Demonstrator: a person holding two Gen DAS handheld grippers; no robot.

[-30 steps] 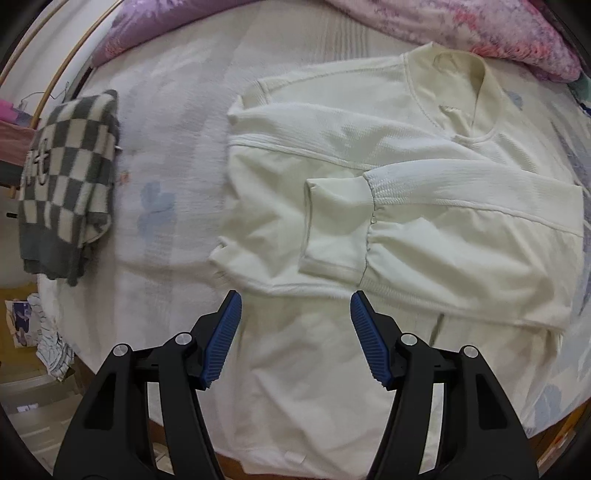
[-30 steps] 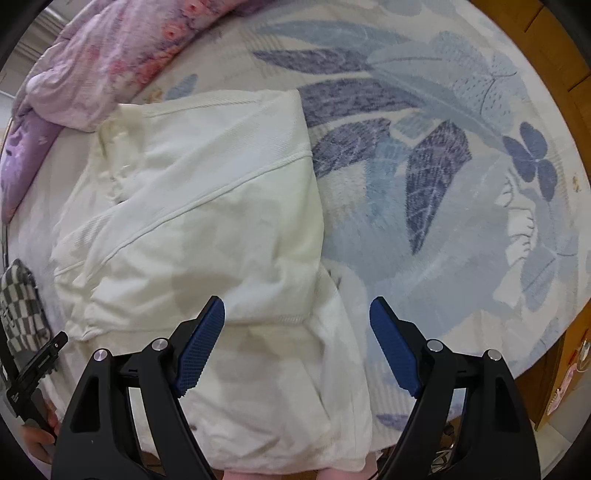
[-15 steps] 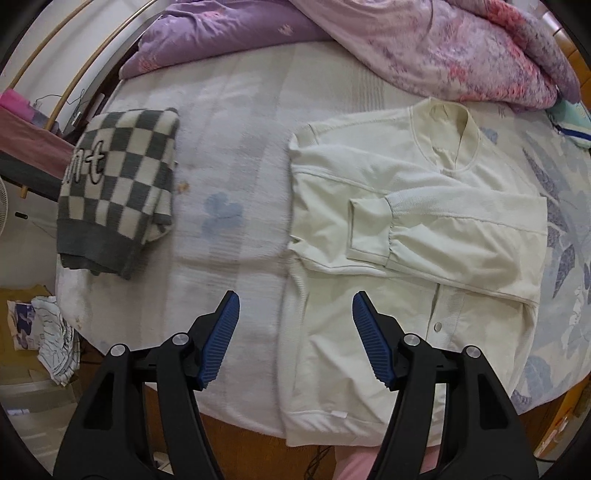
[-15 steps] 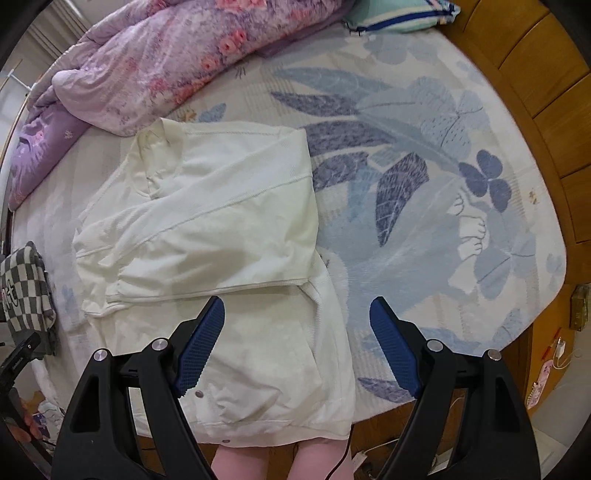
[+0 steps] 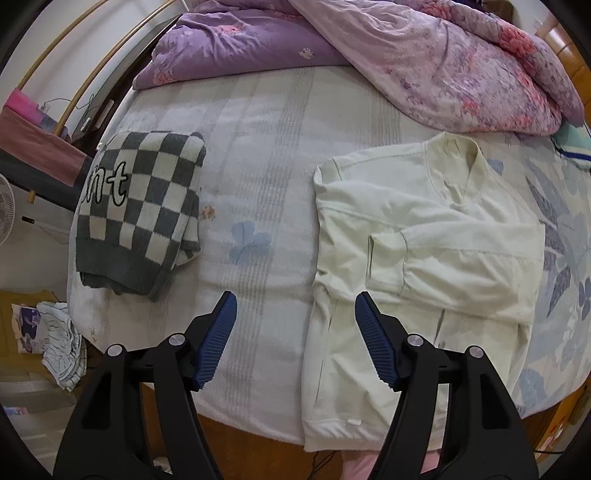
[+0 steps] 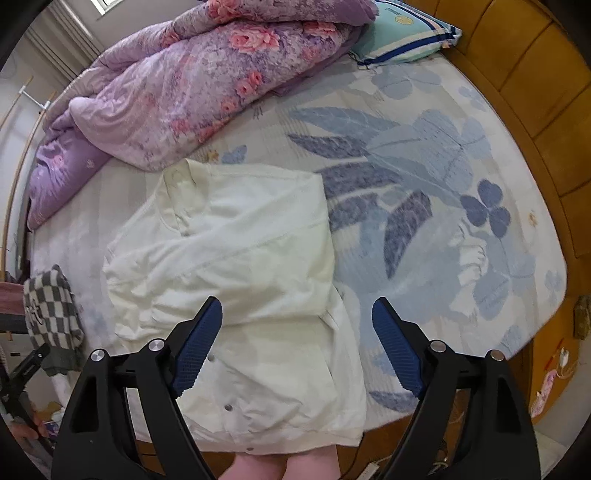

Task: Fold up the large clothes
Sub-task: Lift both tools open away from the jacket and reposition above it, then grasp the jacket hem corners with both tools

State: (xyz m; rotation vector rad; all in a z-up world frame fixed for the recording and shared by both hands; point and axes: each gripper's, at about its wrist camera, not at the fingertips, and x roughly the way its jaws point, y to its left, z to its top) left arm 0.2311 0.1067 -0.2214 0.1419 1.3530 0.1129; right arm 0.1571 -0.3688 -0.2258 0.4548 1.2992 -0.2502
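Claws (image 5: 293, 338) (image 6: 297, 343) opening, empty — cream jacket (image 6: 236, 258) flat on bed (image 5: 258, 155).

The only writing that could be read was on the checkered sweater (image 5: 140, 210), folded at about nine o'clock in the left wrist view: white cursive letters outlined in black, of which "nt" showed and the rest was hidden by the fold. The pillow (image 6: 402, 33) at one o'clock in the right wrist view bore a small print too blurred to make out.
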